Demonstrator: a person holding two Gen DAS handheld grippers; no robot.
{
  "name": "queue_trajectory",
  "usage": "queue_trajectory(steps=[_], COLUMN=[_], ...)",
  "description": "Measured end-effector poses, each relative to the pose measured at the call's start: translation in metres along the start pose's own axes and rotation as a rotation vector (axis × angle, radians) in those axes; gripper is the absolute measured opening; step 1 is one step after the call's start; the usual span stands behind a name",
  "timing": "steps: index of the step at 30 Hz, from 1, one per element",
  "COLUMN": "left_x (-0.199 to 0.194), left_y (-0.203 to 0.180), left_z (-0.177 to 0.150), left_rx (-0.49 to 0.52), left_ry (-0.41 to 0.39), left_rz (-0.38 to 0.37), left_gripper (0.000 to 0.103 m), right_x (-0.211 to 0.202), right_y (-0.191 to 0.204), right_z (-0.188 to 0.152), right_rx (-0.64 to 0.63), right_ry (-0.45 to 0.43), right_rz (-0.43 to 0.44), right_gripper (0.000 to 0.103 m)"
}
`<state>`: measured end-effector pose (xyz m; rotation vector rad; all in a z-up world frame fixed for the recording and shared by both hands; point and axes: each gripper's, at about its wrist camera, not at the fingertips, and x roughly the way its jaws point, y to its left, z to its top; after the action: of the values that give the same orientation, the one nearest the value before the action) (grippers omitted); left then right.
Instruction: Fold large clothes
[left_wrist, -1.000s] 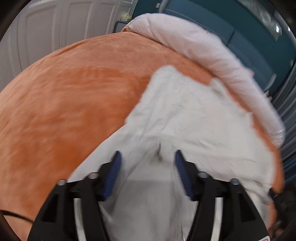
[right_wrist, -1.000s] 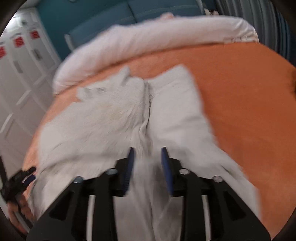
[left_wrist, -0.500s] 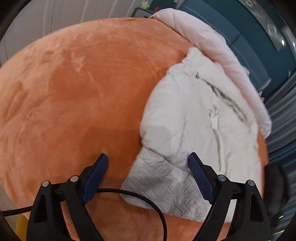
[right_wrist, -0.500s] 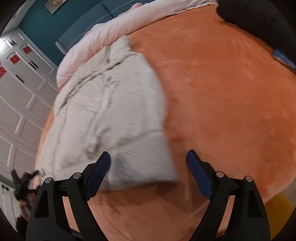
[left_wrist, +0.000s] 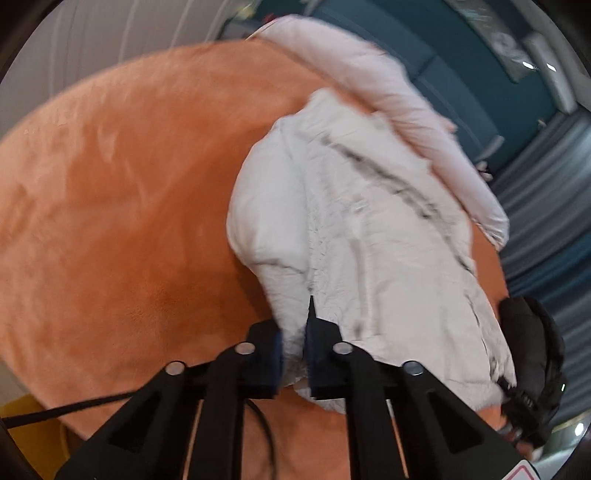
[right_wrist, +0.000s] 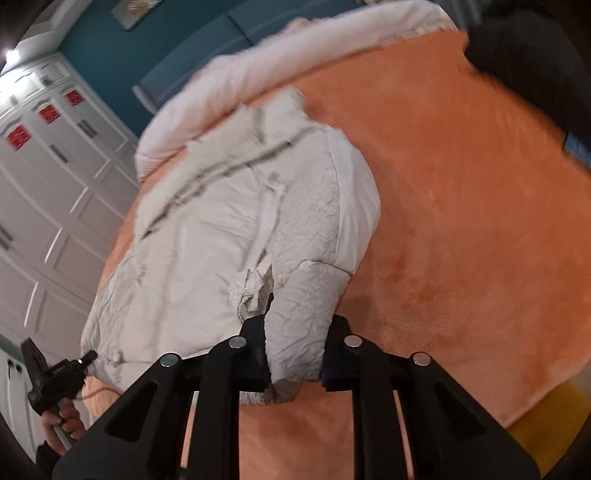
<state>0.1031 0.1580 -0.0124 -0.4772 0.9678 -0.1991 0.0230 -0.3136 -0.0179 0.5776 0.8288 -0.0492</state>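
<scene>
White garment (left_wrist: 369, 229) crumpled, half-folded on orange blanket (left_wrist: 129, 203).

Bedroom with an orange bed, teal walls and white cupboards

An orange plush cover (left_wrist: 122, 206) spreads over the bed, with a pale pink duvet (right_wrist: 266, 62) rolled along its far edge. Beyond it stands a teal padded headboard (right_wrist: 221, 40) against a teal wall (right_wrist: 96, 48) bearing a small framed picture (right_wrist: 136, 11). White panelled cupboards (right_wrist: 48, 177) with red labels (right_wrist: 16, 137) fill the left side. Grey-blue curtains (left_wrist: 546, 206) hang on the right. A yellow floor (right_wrist: 543, 413) shows near the bed.
</scene>
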Motion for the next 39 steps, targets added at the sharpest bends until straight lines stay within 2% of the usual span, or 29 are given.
queue_trajectory(steps=[4, 6, 10, 12, 15, 18, 23, 26, 29, 35, 39], left_x=[-0.055, -0.071, -0.095, -0.096, -0.094, -0.104, -0.143, -0.151, -0.139, -0.126, -0.136], left_y=[-0.019, -0.018, 0.001, 0.015, 0.029, 0.023, -0.009, -0.016, -0.015, 0.008, 0.004], left_z=[-0.025, -0.044, -0.099, -0.120, -0.138, -0.133, -0.115, -0.115, -0.116, -0.136, -0.135], left_rx=[0.103, 0.128, 0.168, 0.147, 0.060, 0.023, 0.116, 0.146, 0.169, 0.085, 0.089], left_ry=[0.005, 0.035, 0.116, 0.157, 0.175, 0.135, 0.069, 0.092, 0.136, 0.177, 0.141], left_rz=[-0.028, -0.024, 0.047, 0.088, 0.091, 0.045, -0.003, 0.003, 0.021, 0.044, 0.032], left_gripper=[0.005, 0.005, 0.005, 0.005, 0.005, 0.004, 0.004, 0.004, 0.004, 0.004, 0.004], right_x=[-0.037, -0.060, -0.088, -0.091, -0.091, -0.100, -0.130, -0.136, -0.136, -0.127, -0.134], right_y=[0.009, 0.005, -0.017, -0.026, -0.033, -0.029, -0.030, -0.025, -0.033, -0.039, -0.035], right_z=[-0.013, -0.035, -0.084, -0.110, -0.120, -0.112, -0.119, -0.121, -0.124, -0.125, -0.121], right_rx=[-0.110, -0.182, -0.212, -0.220, -0.192, -0.180, -0.209, -0.233, -0.236, -0.202, -0.207], right_ry=[0.019, 0.056, 0.141, 0.190, 0.204, 0.163, 0.120, 0.145, 0.163, 0.174, 0.150], right_rz=[-0.021, -0.050, -0.081, -0.110, -0.123, -0.102, -0.066, -0.076, -0.071, -0.059, -0.038], right_gripper=[0.015, 0.015, 0.016, 0.016, 0.016, 0.016, 0.015, 0.015, 0.016, 0.019, 0.016])
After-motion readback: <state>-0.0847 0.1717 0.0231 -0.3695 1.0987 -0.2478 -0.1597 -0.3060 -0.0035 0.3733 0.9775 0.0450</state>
